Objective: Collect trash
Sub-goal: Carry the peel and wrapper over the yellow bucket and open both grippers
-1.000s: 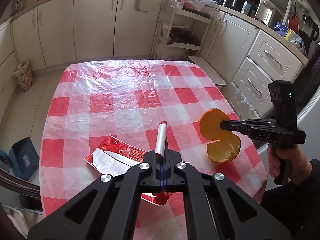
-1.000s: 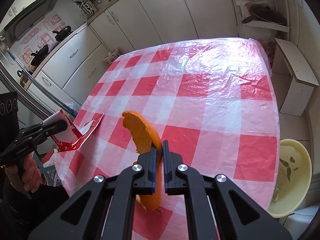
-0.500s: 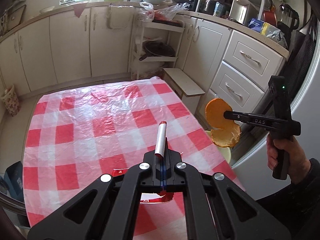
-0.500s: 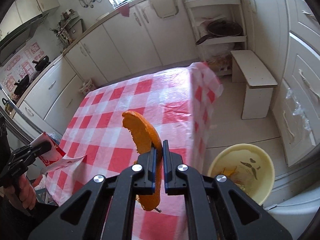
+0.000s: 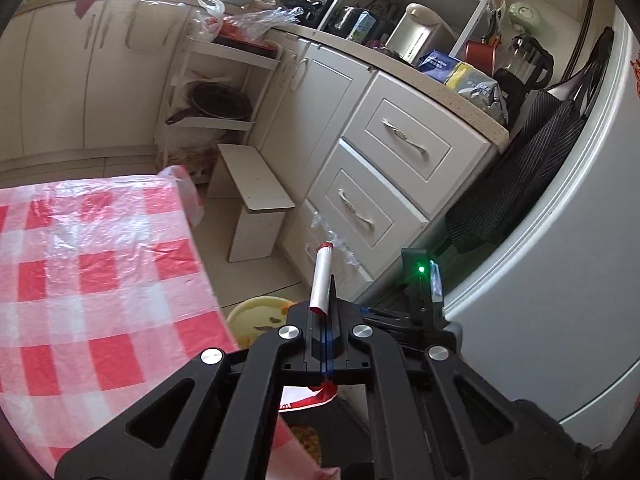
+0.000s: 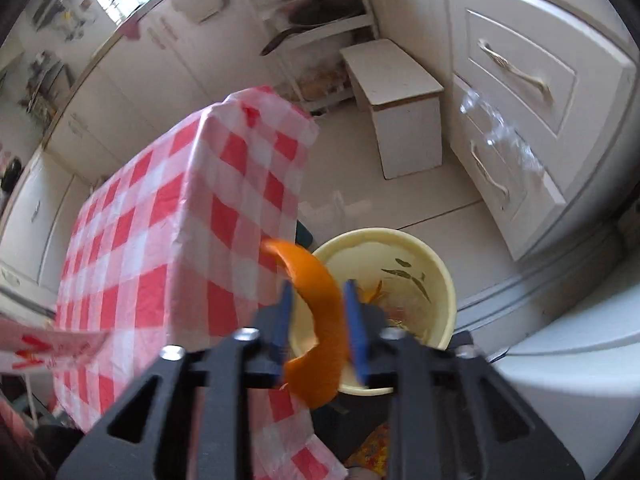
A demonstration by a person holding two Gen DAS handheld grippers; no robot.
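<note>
My right gripper (image 6: 320, 316) hangs over a yellow bowl (image 6: 404, 252) on the floor beside the table. Its jaws are opening, and a curved orange peel (image 6: 320, 304) sits loose between the blue pads (image 6: 354, 320). My left gripper (image 5: 326, 320) is shut on a red and silver wrapper (image 5: 322, 280), which sticks up past the fingertips and hangs below them. The left wrist view shows the bowl (image 5: 256, 312) just beyond the table corner, partly hidden by my fingers. The wrapper (image 6: 40, 348) also shows at the left edge of the right wrist view.
The table under a red and white checked cloth (image 5: 100, 280) fills the left side. A white stool (image 6: 400, 112) stands on the floor behind the bowl. White drawers (image 6: 520, 80) line the right wall, and a fridge (image 5: 560, 280) stands close on the right.
Both grippers swung right, from above the table to past its edge over the yellow bowl. The right jaws, shut on the peel before, have parted around it.
</note>
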